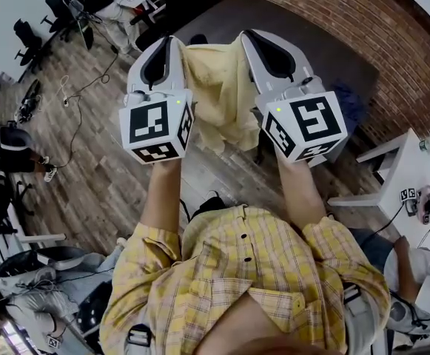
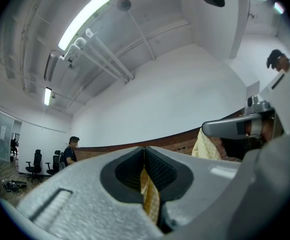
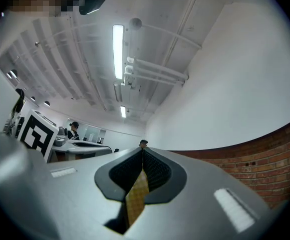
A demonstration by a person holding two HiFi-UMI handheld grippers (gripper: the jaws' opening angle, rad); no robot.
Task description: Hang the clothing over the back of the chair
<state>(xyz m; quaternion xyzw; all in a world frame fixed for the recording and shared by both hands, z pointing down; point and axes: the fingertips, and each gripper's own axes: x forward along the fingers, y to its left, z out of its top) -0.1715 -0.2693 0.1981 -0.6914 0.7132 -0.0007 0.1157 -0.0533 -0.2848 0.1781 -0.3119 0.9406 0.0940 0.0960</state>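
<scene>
Yellow plaid garment, one piece, hangs spread between two grippers in front of the person, well above the wooden floor; the left gripper has its jaws pressed together on a fold of the fabric, and the right gripper pinches another fold the same way. Judged from this, the carrying step is in hand: the cloth is up and stretched, but not yet on any chair. The next move calls for bringing the span over a chair back and lowering it evenly before either grip lets go. At least two black office chairs stand far off at the upper left; which chair is meant I cannot tell.
</scene>
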